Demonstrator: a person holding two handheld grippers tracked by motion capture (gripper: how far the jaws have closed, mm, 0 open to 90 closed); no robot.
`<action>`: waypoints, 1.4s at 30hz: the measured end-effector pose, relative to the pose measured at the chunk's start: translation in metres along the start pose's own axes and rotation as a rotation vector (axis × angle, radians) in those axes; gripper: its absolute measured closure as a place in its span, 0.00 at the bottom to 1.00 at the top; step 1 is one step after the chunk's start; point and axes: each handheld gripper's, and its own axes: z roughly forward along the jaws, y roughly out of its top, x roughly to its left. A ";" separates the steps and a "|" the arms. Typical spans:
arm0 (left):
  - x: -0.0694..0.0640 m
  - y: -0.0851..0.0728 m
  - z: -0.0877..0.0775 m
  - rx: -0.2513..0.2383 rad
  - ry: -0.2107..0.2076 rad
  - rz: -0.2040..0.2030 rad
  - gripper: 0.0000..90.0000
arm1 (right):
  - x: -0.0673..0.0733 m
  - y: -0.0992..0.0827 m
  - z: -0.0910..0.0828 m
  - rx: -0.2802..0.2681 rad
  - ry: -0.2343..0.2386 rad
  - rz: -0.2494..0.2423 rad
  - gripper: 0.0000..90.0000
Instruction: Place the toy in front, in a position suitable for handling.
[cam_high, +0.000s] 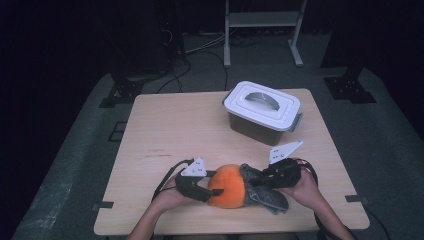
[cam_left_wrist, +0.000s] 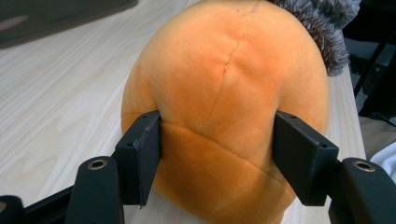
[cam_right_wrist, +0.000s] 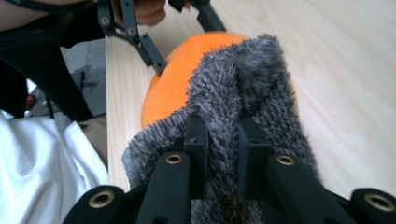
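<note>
Here, at the near edge of the counter (cam_high: 165, 125), the left hand-held gripper (cam_high: 216, 191) squeezes the orange plush ball (cam_high: 227, 186) while the right hand-held gripper (cam_high: 265, 179) pinches a fold of its grey fuzzy cover (cam_high: 267, 196). The soft, rounded stuffing could squirt free, or the shaggy fabric slip, if they pull apart. Beyond sits a hard white-lidded plastic box (cam_high: 262, 111).
</note>
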 end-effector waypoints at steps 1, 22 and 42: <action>-0.001 0.000 0.000 0.002 0.000 0.000 0.39 | -0.001 -0.001 0.000 0.007 -0.002 0.005 0.85; -0.002 0.006 0.005 -0.004 -0.004 -0.036 0.17 | 0.005 -0.005 0.004 0.051 -0.052 -0.008 0.85; -0.015 0.014 0.004 -0.063 0.124 0.095 0.35 | -0.004 0.000 0.004 0.001 -0.089 0.014 0.85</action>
